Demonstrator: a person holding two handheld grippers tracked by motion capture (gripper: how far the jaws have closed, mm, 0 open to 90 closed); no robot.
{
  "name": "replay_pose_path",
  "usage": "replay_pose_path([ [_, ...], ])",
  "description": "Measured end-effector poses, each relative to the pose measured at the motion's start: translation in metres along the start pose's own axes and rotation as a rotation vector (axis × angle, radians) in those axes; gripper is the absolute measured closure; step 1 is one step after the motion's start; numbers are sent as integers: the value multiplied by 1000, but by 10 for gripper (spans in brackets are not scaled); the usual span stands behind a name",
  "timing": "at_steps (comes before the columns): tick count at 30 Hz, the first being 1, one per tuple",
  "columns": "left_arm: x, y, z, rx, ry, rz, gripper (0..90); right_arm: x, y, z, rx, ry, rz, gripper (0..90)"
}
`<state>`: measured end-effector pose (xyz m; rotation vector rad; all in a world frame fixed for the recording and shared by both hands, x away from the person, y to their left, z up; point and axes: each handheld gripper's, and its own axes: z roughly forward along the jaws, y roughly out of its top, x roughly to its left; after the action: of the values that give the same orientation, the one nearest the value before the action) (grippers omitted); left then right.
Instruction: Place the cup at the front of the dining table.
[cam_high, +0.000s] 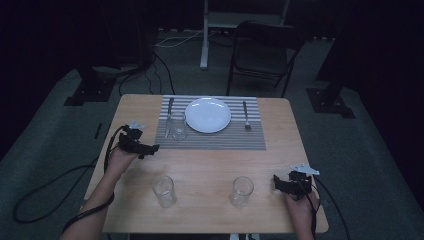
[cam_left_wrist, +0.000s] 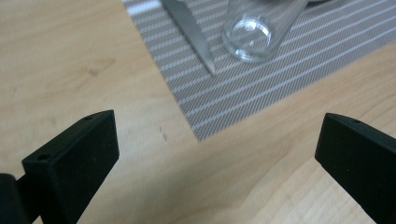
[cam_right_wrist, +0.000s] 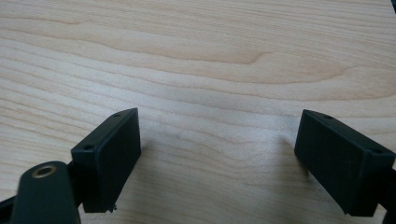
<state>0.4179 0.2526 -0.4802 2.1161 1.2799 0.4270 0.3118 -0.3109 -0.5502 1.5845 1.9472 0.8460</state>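
Observation:
A grey striped placemat (cam_high: 210, 137) lies at the far middle of the wooden table (cam_high: 205, 160). On it sit a white plate (cam_high: 208, 114), a knife (cam_high: 169, 116) and a clear glass (cam_high: 178, 125) to its left, and a fork (cam_high: 246, 115) to its right. Two more clear glasses (cam_high: 164, 190) (cam_high: 242, 191) stand near the front edge. My left gripper (cam_high: 150, 148) hovers open just left of the mat's near left corner, facing the glass (cam_left_wrist: 257, 28) and knife tip (cam_left_wrist: 196, 39). My right gripper (cam_high: 277, 182) rests open over bare wood at the front right, beside the right glass.
A dark folding chair (cam_high: 262, 52) and a white stand leg (cam_high: 204, 35) are on the carpet beyond the table. Black cables (cam_high: 45, 195) trail across the floor at the left. Bare wood lies between the mat and the two front glasses.

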Motion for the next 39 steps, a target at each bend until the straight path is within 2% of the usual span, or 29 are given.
replay_pose_path([
  [5,2,-12,-4,-15,-13,-26,1,0,0,0,0,0,-1,143],
  [12,2,-32,-4,-23,-37,-18,1,0,0,0,0,0,0,143],
  [17,1,-47,-7,-45,-36,2,1,0,0,0,0,0,0,143],
  [24,1,-67,-16,-77,-12,-2,1,0,0,0,0,0,0,143],
  [29,1,-81,-22,-113,19,-24,1,0,0,0,0,0,0,143],
  [34,-1,-95,-26,-117,44,-16,1,0,0,0,0,0,0,143],
  [39,4,-105,-26,-119,51,-45,1,0,0,0,0,0,0,143],
])
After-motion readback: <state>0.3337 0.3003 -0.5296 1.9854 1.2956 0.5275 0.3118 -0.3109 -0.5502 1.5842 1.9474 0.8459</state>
